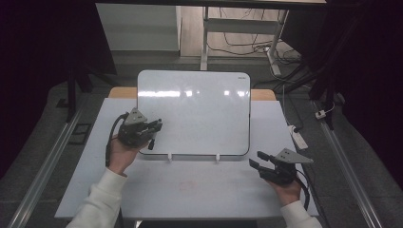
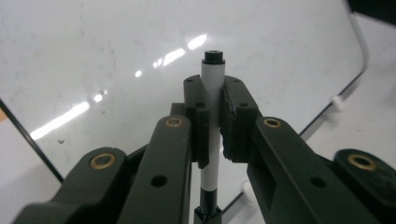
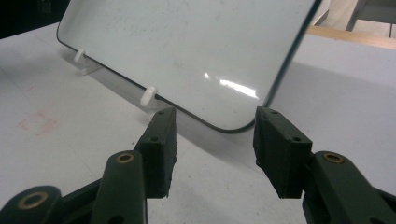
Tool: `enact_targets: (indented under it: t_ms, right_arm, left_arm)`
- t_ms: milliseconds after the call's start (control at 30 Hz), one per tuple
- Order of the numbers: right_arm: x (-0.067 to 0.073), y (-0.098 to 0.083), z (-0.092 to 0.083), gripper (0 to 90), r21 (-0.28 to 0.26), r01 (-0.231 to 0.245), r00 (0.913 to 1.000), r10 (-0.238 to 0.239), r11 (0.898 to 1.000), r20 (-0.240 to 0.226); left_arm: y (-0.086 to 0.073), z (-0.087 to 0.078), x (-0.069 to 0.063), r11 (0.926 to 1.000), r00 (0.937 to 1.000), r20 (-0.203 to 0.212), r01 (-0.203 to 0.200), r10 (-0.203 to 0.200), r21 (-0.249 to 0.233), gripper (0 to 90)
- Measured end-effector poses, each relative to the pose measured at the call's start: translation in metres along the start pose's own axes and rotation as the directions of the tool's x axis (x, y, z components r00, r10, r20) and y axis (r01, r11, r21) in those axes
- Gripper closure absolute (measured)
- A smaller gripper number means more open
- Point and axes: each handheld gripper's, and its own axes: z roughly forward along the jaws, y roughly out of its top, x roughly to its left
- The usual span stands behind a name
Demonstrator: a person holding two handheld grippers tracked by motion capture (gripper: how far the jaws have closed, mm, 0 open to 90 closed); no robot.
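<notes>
The left gripper (image 2: 212,116) has its 2 jaws clamped on a slim white marker with black ends (image 2: 213,74), at the left edge of the glossy white board (image 1: 199,114). The right gripper (image 3: 212,149) is near the board's near right corner, jaws apart, nothing between them.

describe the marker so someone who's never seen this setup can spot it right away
Find the big whiteboard propped on white clips at the middle of the table. At its left edge a hand holds the left gripper; the marker is clamped between its jaws. It is a slim white barrel with black ends, the one pen-like thing there.
</notes>
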Motion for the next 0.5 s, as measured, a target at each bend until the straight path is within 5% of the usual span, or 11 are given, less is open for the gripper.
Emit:
enact_targets:
  t_ms: [167,500]
  right_arm:
    - [0.0,-0.002,-0.001,49.6,0.011,0.013,0.9999,-0.013,1.0,0.001]
    - [0.003,-0.003,0.003,49.5,0.032,0.041,0.9991,-0.042,0.999,0.001]
  left_arm:
    - [0.003,0.011,0.007,0.9961,0.999,-0.043,-0.009,0.013,0.087,80.9]
    - [0.006,0.033,0.02,0.9864,0.9963,-0.086,0.007,0.007,0.164,80.8]
